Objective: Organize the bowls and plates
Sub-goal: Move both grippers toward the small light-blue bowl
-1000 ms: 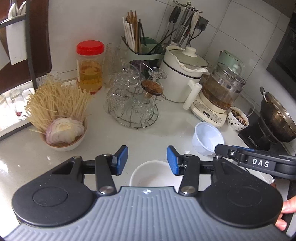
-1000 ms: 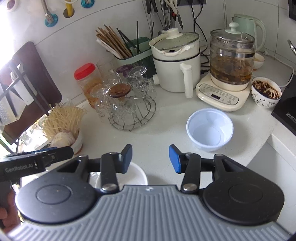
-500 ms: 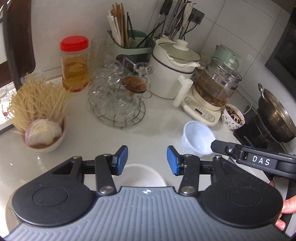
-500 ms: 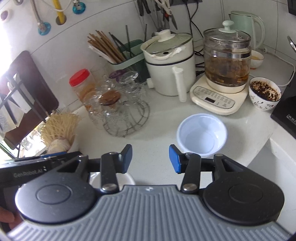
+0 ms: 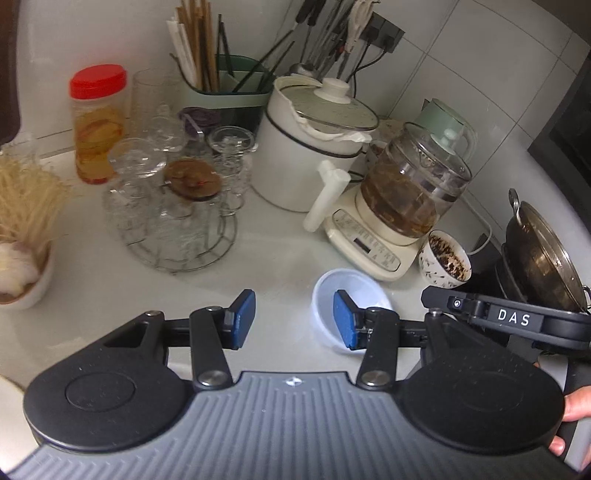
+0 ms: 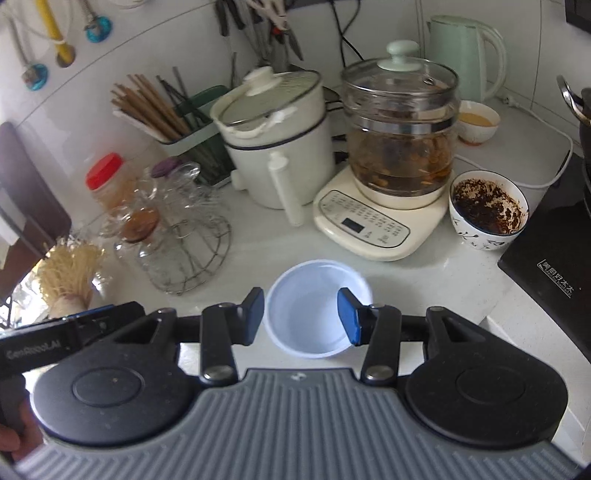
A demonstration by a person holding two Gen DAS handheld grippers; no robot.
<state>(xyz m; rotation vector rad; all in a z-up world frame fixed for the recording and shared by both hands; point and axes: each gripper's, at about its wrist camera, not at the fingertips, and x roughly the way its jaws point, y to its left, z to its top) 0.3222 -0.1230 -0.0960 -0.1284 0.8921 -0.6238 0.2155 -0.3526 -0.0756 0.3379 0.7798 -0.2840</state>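
left wrist view: the left gripper [image 5: 293, 319], jaws wide and empty, has swung right, so the white bowl seen earlier has left view and the pale plastic bowl [image 5: 345, 291] lies at its right finger. right wrist view: the right gripper [image 6: 301, 315], also wide and empty, has closed in until the empty plastic bowl [image 6: 314, 314] sits between its fingers, likely for pickup; the patterned bowl [image 6: 487, 208] holds dark residue.

White countertop [image 6: 258, 254] carries a plastic bowl [image 6: 317, 314], glass rack [image 6: 184, 240], cooker [image 6: 280, 147].

We see a kitchen with white wall tiles [image 5: 461, 74] and a shiny white counter [image 5: 280, 254]. A black plug socket [image 5: 384, 31] sits on the wall with cords hanging down. Bright daylight comes in from the left, by a dark wooden chair [image 6: 26, 192].
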